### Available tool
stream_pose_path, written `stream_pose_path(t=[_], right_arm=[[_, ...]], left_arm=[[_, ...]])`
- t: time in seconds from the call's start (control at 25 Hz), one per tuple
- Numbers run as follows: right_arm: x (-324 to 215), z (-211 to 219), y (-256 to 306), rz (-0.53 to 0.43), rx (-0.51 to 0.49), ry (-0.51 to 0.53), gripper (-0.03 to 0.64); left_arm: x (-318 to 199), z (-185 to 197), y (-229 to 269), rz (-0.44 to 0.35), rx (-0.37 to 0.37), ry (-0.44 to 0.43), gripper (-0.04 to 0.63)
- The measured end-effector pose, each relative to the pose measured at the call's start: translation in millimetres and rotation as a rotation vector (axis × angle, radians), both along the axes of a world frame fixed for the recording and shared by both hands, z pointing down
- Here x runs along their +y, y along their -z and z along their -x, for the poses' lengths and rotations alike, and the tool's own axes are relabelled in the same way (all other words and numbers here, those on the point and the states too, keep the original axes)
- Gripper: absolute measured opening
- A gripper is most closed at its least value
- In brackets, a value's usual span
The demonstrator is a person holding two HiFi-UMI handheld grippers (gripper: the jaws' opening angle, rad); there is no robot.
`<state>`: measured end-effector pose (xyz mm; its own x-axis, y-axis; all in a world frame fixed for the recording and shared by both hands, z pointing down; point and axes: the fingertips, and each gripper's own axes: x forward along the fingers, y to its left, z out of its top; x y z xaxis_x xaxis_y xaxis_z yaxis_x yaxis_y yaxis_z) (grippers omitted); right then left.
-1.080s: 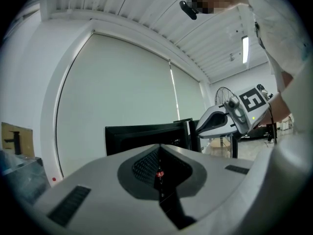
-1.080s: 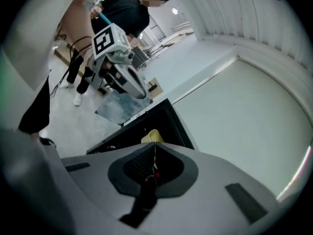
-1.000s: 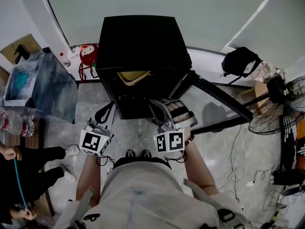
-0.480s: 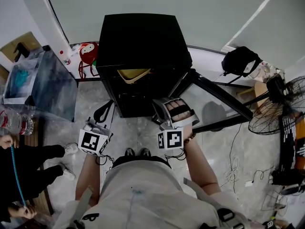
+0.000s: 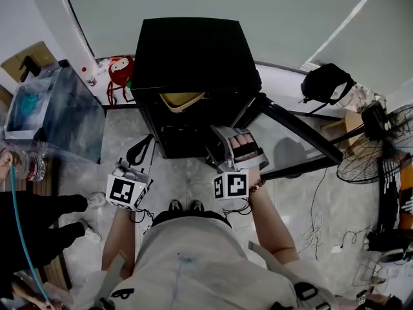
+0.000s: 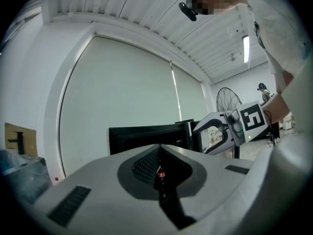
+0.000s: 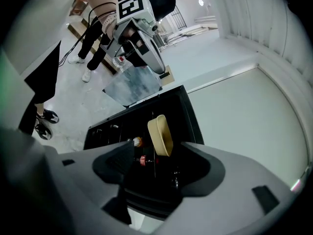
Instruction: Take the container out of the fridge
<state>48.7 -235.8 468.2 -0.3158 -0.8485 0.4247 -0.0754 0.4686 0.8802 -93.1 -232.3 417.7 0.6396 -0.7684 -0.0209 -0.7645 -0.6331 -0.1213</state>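
A black fridge (image 5: 193,50) stands on the floor with its door (image 5: 290,134) swung open to the fridge's right side as the head view shows it. The container (image 5: 182,100), a tan, shallow tub, sits on the top shelf just inside the fridge's opening, not touched by either tool. The right gripper (image 5: 231,135) is held in front of the fridge's open mouth, near the hinge side, with the person's hand (image 5: 244,148) wrapped around it. Its jaws are opening and already stand wide apart, and nothing lies between the pads. In the right gripper view the container (image 7: 161,135) appears beyond the gap, deeper in the fridge. The left gripper (image 5: 142,150) hangs lower and farther out from the fridge, off the front's left corner. The left gripper view shows its jaws pressed together on nothing, pointing past the fridge (image 6: 146,136) toward the pale wall behind it. A clear plastic box (image 5: 58,115) stands to the left of the fridge, and a floor fan (image 5: 387,141) stands well to the right of the fridge, beyond the door.
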Motion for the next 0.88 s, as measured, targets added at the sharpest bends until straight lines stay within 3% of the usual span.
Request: stream_pose_path(t=[0.44,0.6,0.88], right_arm=[[-49.5,11.4,-25.3,-0.003,0.063,0.015,0.284],[-84.4,26.5,-38.0,-0.026,0.117,0.043,0.284],[-126.1,45.3,-62.2,0.020,0.174,0.063,0.284]], left_arm=[[-1.6,9.6,-7.7,0.016,-0.009,0.036,0.006],[-2.6,24.7,-9.0,0.012,-0.019,0.075,0.006],[-0.6,57.6,-12.7,0.043,-0.019,0.159,0.006]])
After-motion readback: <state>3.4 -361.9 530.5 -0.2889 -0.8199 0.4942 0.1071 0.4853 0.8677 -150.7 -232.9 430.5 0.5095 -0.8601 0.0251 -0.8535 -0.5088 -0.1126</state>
